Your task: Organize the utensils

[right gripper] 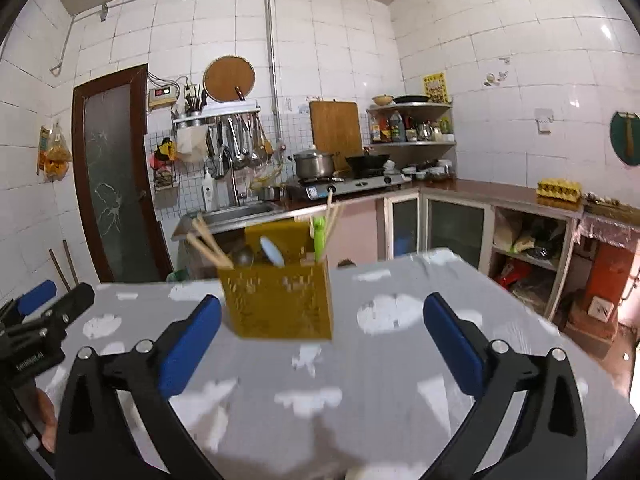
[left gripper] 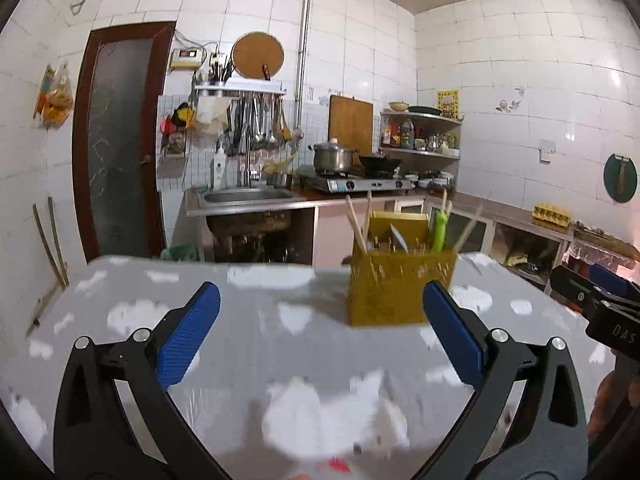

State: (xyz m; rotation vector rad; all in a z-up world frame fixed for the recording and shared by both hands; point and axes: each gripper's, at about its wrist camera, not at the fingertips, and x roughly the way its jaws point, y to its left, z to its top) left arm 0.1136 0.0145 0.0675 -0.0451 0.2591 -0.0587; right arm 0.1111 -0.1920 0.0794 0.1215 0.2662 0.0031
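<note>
A yellow perforated utensil holder stands on the grey cloud-patterned table. It holds wooden chopsticks, a green utensil and spoons. It also shows in the right wrist view with chopsticks and a pale blue spoon. My left gripper is open and empty, short of the holder. My right gripper is open and empty, with the holder ahead between its fingers. The right gripper shows at the right edge of the left wrist view, and the left gripper at the left edge of the right wrist view.
Behind the table are a sink, a gas stove with a pot and a wok, a corner shelf, and counter cabinets. A dark door is at the left. An egg tray sits on the right counter.
</note>
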